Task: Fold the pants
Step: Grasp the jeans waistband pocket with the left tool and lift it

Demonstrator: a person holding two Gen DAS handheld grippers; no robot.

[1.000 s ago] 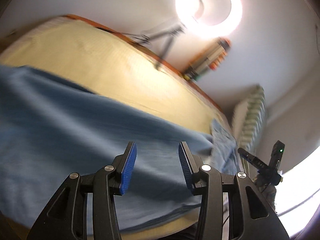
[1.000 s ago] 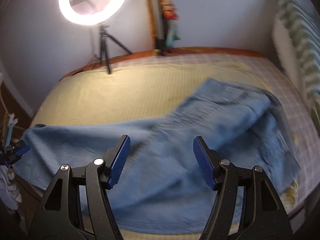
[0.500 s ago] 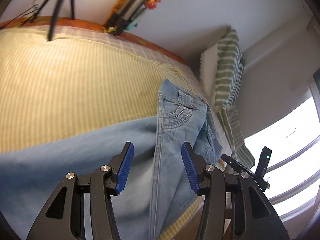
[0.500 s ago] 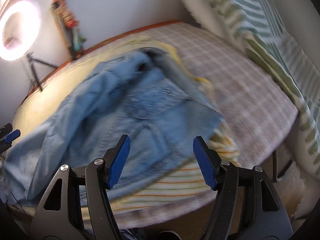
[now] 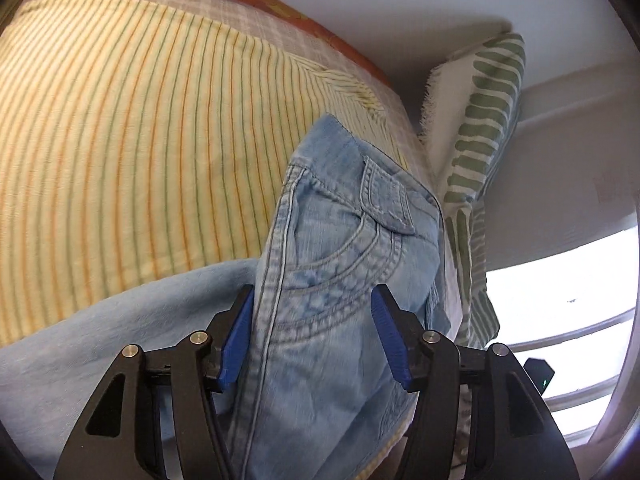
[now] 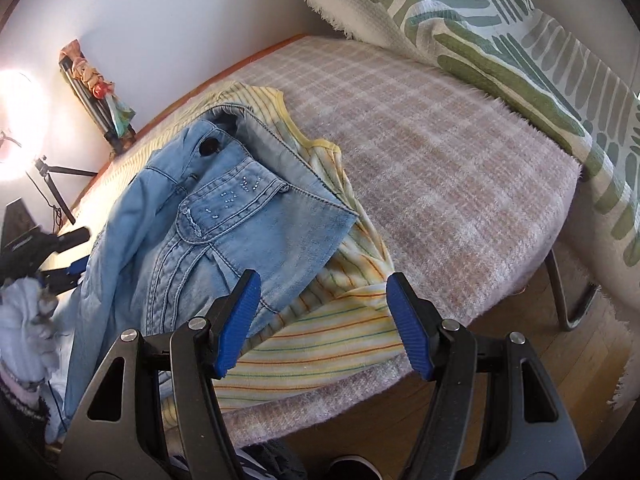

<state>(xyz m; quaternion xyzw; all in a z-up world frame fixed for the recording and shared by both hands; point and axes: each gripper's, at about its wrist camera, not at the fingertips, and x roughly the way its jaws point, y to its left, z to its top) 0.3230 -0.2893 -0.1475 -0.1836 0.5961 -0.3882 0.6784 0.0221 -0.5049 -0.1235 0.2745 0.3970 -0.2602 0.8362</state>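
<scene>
- Plainly, we see the bed (image 6: 460,184) under a pinkish checked blanket, with its near edge and right-hand end bare; past that end a green-patterned pillow (image 6: 500,40) leans at the wall, and wooden floor (image 6: 520,360) shows below the near edge
- On the blanket lies a yellow striped sheet (image 5: 120,140), bare toward the far edge in the left wrist view
- We find the pants (image 6: 224,216), light blue denim, bunched near the bed's near edge, waistband and button toward the far edge, one flap lying on the striped sheet
- Our left gripper (image 5: 312,340) has just been opening; the pocket part of the pants (image 5: 340,280) lies between its jaws, and we cannot tell whether the left pad touches the cloth
- Our right gripper (image 6: 324,320) stands released over the near edge, the pants at its left finger (image 6: 236,320), striped sheet between the jaws
</scene>
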